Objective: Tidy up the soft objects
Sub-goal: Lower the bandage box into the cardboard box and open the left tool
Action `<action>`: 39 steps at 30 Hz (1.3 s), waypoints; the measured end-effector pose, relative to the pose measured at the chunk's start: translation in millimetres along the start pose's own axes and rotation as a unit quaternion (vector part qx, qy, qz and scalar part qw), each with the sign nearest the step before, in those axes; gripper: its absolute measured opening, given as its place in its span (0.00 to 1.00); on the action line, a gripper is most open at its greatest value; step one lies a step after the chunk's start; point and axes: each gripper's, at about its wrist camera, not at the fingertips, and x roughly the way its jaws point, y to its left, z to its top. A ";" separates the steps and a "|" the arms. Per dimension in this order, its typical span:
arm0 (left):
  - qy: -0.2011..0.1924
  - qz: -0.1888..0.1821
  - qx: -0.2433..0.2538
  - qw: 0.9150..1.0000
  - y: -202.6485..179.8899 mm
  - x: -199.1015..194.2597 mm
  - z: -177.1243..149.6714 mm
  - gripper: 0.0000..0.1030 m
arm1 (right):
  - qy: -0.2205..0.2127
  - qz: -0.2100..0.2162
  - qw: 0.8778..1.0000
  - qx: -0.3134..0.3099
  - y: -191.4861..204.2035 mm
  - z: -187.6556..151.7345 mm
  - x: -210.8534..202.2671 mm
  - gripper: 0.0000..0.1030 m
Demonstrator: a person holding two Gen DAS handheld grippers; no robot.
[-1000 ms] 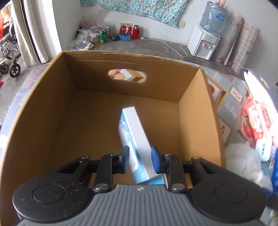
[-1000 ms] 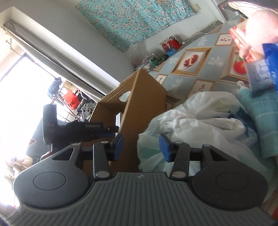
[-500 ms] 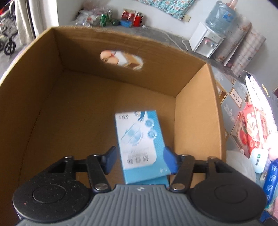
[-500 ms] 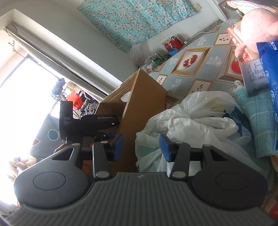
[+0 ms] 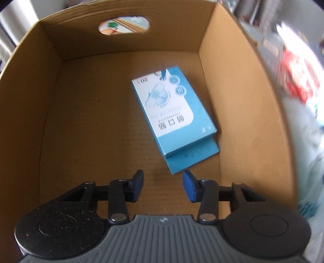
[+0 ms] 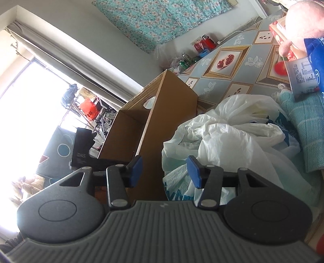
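A blue and white packet [image 5: 174, 115] lies flat on the floor of the open cardboard box [image 5: 60, 121], near its right wall. My left gripper [image 5: 163, 185] is open and empty, hanging inside the box just in front of the packet. My right gripper [image 6: 164, 171] is open and empty, outside the box [image 6: 162, 113], over a heap of white plastic bags [image 6: 232, 137]. The left gripper's black body [image 6: 85, 149] shows beside the box in the right wrist view.
A teal knitted cloth [image 6: 307, 125], a blue package [image 6: 316, 58], a pink plush [image 6: 301, 18] and a red box [image 6: 283, 36] lie on the patterned table [image 6: 232, 66] right of the box. Cans and bags [image 6: 186, 60] stand by the far wall.
My left gripper opened and let go of the packet, which fell flat onto the box floor. The right gripper has barely moved.
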 end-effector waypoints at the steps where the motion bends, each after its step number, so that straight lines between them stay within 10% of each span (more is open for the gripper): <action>1: 0.000 0.009 0.007 1.000 -0.3 2.5 1.1 0.38 | 0.000 0.000 1.000 0.000 -0.1 0.1 0.2 0.47; 24: -0.074 0.120 0.100 0.985 0.0 -14.1 39.5 0.45 | 0.007 -0.011 1.000 -0.004 -1.5 1.7 5.3 0.48; 31: -0.080 0.055 -0.061 0.993 44.3 -25.1 54.3 0.48 | 0.007 -0.001 1.000 -0.002 2.8 1.5 5.5 0.50; 39: -0.090 -0.062 -0.219 0.970 75.1 -0.7 76.7 0.48 | -0.002 0.007 1.000 -0.017 14.4 3.0 -5.9 0.51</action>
